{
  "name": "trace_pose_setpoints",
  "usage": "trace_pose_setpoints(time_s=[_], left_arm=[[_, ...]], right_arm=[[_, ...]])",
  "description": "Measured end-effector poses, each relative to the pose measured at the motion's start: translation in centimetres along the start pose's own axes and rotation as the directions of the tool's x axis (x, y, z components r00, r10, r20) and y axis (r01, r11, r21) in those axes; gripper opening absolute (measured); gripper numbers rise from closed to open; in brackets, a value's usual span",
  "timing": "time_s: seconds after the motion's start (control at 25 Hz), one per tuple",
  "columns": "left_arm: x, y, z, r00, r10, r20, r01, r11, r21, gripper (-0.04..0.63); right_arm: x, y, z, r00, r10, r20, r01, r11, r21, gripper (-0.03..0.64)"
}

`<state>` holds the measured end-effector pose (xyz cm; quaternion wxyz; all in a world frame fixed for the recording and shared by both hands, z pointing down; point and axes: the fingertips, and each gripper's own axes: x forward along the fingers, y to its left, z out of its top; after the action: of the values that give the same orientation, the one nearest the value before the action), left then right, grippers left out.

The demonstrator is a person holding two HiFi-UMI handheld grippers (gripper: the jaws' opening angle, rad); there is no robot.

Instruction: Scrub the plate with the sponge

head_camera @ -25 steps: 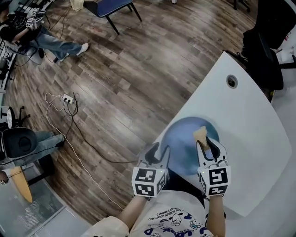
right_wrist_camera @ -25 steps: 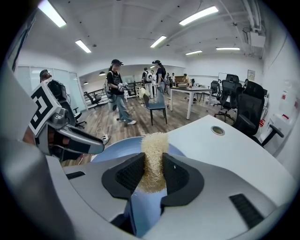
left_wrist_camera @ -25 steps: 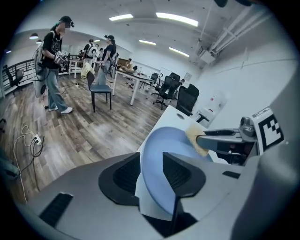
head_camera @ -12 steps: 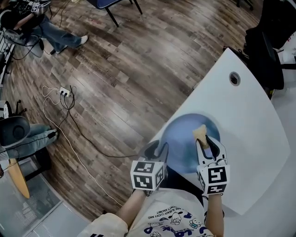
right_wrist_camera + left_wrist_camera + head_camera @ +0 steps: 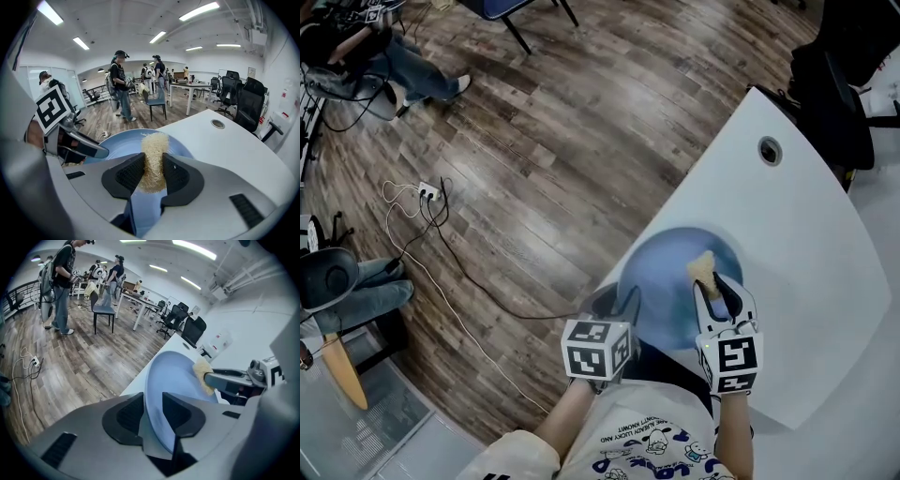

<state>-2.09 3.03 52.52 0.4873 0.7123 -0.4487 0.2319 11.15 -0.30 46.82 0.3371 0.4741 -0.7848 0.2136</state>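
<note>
A round blue plate [image 5: 670, 281] lies near the front left edge of the white table [image 5: 806, 253]. My left gripper [image 5: 617, 302] is shut on the plate's near left rim; in the left gripper view the plate [image 5: 173, 380] stands edge-on between the jaws. My right gripper [image 5: 718, 289] is shut on a pale fibrous sponge [image 5: 704, 269] over the plate's right half. In the right gripper view the sponge [image 5: 153, 157] sticks out past the pads above the plate [image 5: 122, 143]. Whether the sponge touches the plate I cannot tell.
A round cable hole [image 5: 769, 150] sits in the table's far part. Black office chairs [image 5: 839, 103] stand beyond the table. On the wooden floor to the left lie a power strip and cables [image 5: 427, 197]. People [image 5: 119, 84] stand among desks farther off.
My left gripper has sunk a little with the plate's rim and rolled slightly. The right gripper and the sponge stay in place over the plate.
</note>
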Motion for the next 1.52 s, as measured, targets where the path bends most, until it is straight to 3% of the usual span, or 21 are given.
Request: trace_pose_setpoints(time_s=[0.32,0.76,1.0,1.24,1.52], left_arm=[[-0.1,0.7,0.1,0.998,0.052,-0.019,-0.052,0.999,-0.007,0.052],[0.0,0.9,-0.5,0.998,0.049,-0.027,-0.051,0.996,-0.067,0.038],[-0.1,1.1,-0.3,0.999,0.023,-0.026,-0.027,0.989,-0.145,0.031],[0.0,0.9,-0.4,0.999,0.034,-0.030,-0.037,0.993,-0.113,0.031],[-0.1,0.9,-0.4,0.997,0.063,-0.044,-0.064,0.998,-0.014,0.032]], right_arm=[[-0.3,-0.6,-0.3,1.000,-0.013,-0.020,0.013,1.000,0.012,0.120],[0.5,-1.4,-1.8,0.996,-0.060,-0.070,0.062,0.997,0.040,0.120],[1.5,-2.0,-1.8,0.987,-0.113,-0.118,0.120,0.991,0.057,0.120],[2.2,-2.9,-2.2,0.976,-0.145,-0.165,0.163,0.981,0.104,0.120],[2.9,-3.2,-2.8,0.968,-0.150,-0.202,0.185,0.969,0.165,0.120]])
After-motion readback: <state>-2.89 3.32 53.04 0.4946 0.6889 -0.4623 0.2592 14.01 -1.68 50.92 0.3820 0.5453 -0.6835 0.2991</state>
